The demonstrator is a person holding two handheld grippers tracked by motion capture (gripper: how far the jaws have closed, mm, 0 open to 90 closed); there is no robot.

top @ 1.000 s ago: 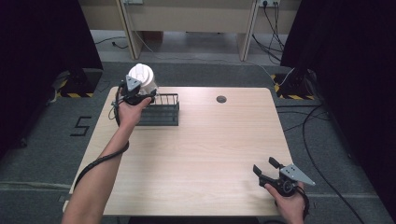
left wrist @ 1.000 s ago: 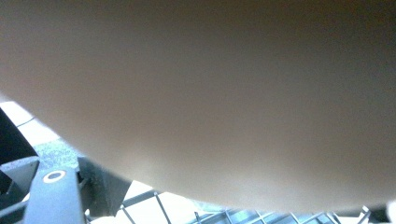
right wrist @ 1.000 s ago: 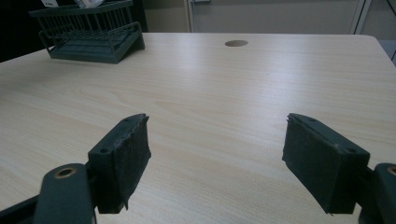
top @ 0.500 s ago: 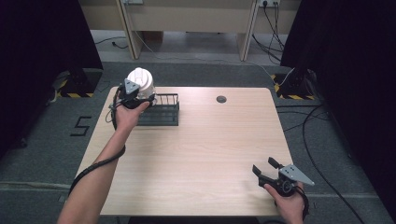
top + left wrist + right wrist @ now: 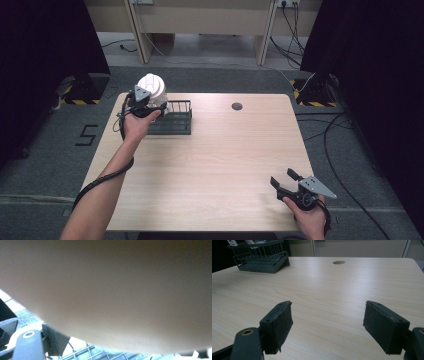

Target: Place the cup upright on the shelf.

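Blurred bowl hiding rack

Rig appearance: two hand-held black two-jaw grippers, bare forearms.
Right black two-jaw gripper: grey three-cornered plate, padded block jaws, brass-ringed screw hole (near pivot). Left black two-jaw gripper: same grey plate, trailing black cable.

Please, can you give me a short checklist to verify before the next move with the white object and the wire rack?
1. The left hand-held gripper holds the white object: ok; it is raised at the far left end of the rack.
2. Grip firm, jaws shut on it: cannot tell; the left gripper view is blocked by a blurred pale surface.
3. The wire rack stands flat on the table: ok.
4. Free place in the rack below the object: cannot tell.
5. The right hand-held gripper is open, holds nothing and is far from the rack: ok.
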